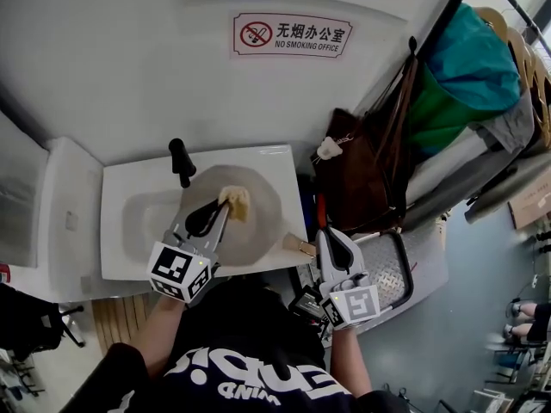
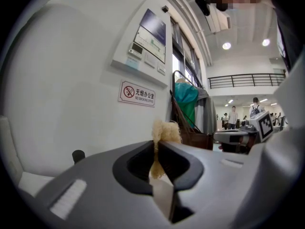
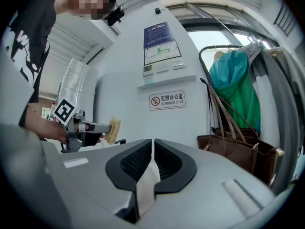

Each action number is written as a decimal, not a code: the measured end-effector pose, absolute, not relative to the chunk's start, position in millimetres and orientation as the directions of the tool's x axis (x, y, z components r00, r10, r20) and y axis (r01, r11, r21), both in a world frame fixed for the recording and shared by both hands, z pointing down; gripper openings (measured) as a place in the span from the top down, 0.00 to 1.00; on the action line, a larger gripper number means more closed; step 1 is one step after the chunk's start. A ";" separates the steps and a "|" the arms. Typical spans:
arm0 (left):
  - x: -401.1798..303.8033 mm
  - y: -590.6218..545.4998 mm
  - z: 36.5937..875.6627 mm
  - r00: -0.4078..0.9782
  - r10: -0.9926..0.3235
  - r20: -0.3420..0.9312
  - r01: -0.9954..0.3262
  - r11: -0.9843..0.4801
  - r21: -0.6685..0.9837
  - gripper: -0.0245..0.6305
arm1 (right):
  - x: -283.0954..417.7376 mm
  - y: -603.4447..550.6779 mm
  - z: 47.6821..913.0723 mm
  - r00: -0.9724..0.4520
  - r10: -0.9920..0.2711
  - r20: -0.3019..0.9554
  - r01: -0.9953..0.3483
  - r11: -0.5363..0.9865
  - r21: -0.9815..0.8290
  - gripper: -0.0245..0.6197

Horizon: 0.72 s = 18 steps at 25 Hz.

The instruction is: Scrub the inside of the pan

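A grey round pan (image 1: 263, 231) with a black handle (image 1: 181, 162) sits on a white table (image 1: 116, 239). My left gripper (image 1: 225, 205) hangs over the pan's middle, shut on a pale yellow scrubbing sponge (image 1: 237, 201). In the left gripper view the sponge (image 2: 165, 132) sticks up from between the closed jaws, and the handle tip (image 2: 77, 155) shows at the lower left. My right gripper (image 1: 330, 239) is off the table's right edge, away from the pan. Its jaws meet with nothing between them (image 3: 153, 147). It looks across at the sponge (image 3: 113, 130).
A brown bag (image 1: 362, 179) hangs from a coat rack with a teal garment (image 1: 469, 67), right of the table. A ribbed metal plate (image 1: 392, 269) lies on the floor beneath the right gripper. A no-smoking sign (image 1: 291, 34) is on the wall behind.
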State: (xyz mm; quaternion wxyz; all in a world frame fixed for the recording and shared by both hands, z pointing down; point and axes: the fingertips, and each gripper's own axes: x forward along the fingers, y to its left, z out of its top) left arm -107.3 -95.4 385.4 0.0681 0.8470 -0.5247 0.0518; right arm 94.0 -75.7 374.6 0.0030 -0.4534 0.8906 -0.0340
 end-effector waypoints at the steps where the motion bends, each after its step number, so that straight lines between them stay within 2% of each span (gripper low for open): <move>1: -107.7 -96.8 385.9 0.446 -0.880 0.161 -0.895 -0.442 0.063 0.93 | 93.0 -76.4 373.0 -0.593 -0.805 0.021 -0.804 0.591 -0.065 0.95; 6: -105.0 -107.0 387.5 0.464 -0.871 0.165 -0.886 -0.460 0.064 0.93 | 91.9 -83.8 370.1 -0.603 -0.797 0.014 -0.797 0.602 -0.059 0.93; 13: -106.5 -117.9 387.9 0.473 -0.866 0.160 -0.881 -0.467 0.076 0.93 | 77.7 -87.7 371.5 -0.658 -0.753 0.032 -0.753 0.657 -0.018 0.67; 18: -107.4 -122.0 391.1 0.477 -0.862 0.168 -0.879 -0.470 0.085 0.93 | 64.4 -90.3 387.5 -0.716 -0.686 0.131 -0.687 0.726 0.047 0.65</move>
